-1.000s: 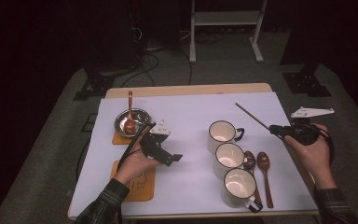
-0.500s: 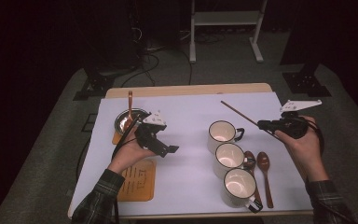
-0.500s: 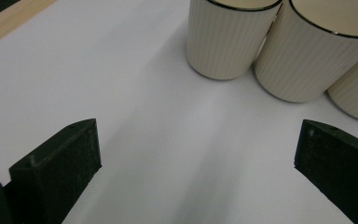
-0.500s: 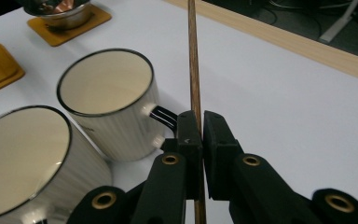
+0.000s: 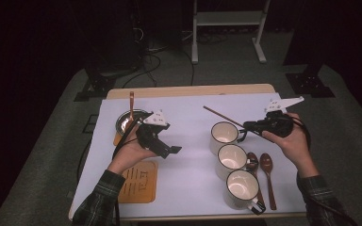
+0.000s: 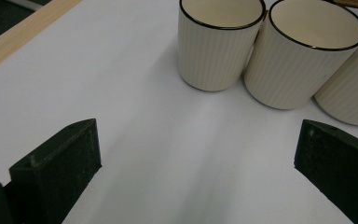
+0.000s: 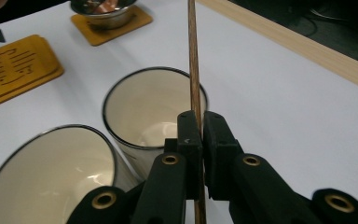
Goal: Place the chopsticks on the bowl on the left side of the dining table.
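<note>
right gripper: the right gripper (image 5: 250, 126) has its jaws clamped tight on a thin wooden stick (image 5: 221, 116), looks like a spoon handle or stirrer, can't tell which end is which

stick axis: in the high view it runs from the jaws up and to the left, out over the white tabletop (image 5: 193, 160), free end past the far mug (image 5: 225, 135)

key relation: far mug sits right under and just beside the jaws; in the right gripper view its open mouth (image 7: 156, 109) is directly below the stick (image 7: 193, 60), so my guess is the stick goes in there

left gripper: left gripper (image 5: 169, 151) has jaws spread wide, nothing in them, hovering mid-tabletop, aimed at the mugs

nearer hand: right one by far

other stuff: middle mug (image 5: 231, 159), near mug (image 5: 241, 188), two wooden spoons (image 5: 267, 176) beside them, metal bowl (image 5: 129, 120)

writing: orange coaster (image 5: 139, 181) has cut-out marks, can't read them
</note>
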A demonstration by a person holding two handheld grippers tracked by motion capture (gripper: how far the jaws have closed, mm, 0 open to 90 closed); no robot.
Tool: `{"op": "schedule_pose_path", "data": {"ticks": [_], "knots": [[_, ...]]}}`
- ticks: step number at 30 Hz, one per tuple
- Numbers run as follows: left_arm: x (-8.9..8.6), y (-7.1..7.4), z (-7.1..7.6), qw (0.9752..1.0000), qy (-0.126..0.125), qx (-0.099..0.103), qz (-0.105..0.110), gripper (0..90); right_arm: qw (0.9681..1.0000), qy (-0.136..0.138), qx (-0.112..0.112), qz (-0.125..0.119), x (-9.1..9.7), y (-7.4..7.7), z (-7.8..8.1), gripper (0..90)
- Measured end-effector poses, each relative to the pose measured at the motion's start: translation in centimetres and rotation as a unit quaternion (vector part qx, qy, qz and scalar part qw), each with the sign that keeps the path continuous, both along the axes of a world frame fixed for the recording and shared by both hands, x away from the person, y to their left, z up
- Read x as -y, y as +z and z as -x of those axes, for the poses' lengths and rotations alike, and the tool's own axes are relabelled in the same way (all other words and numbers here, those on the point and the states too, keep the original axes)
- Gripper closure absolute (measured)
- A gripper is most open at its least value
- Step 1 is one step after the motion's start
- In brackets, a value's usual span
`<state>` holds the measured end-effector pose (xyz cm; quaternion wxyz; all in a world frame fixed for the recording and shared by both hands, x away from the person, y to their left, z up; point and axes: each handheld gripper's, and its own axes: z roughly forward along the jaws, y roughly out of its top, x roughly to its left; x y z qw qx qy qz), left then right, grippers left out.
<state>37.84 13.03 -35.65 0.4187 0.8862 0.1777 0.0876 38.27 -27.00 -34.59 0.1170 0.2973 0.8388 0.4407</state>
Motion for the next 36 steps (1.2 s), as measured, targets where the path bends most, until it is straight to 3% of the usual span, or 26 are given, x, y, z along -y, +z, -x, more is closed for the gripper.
{"op": "schedule_pose_path", "data": {"ticks": [16,24,31,36], "knots": [[0.1,0.7,0.5,0.9999,-0.009,0.006,0.003,0.0,0.9977,0.067,-0.002,0.010,-4.2,-0.2,-0.5,85.3],[0.2,0.9,0.7,0.9998,-0.014,0.010,0.003,0.0,0.9942,0.106,-0.006,0.016,-6.1,-0.3,-0.6,85.3],[0.4,1.1,1.0,0.9995,-0.022,0.020,0.011,4.3,0.9890,0.146,-0.014,0.021,-7.6,-0.7,-0.4,85.3],[0.8,1.1,1.2,0.9991,-0.038,0.020,0.000,6.5,0.9852,0.169,-0.014,0.028,-8.6,-0.7,-0.2,85.3]]}}
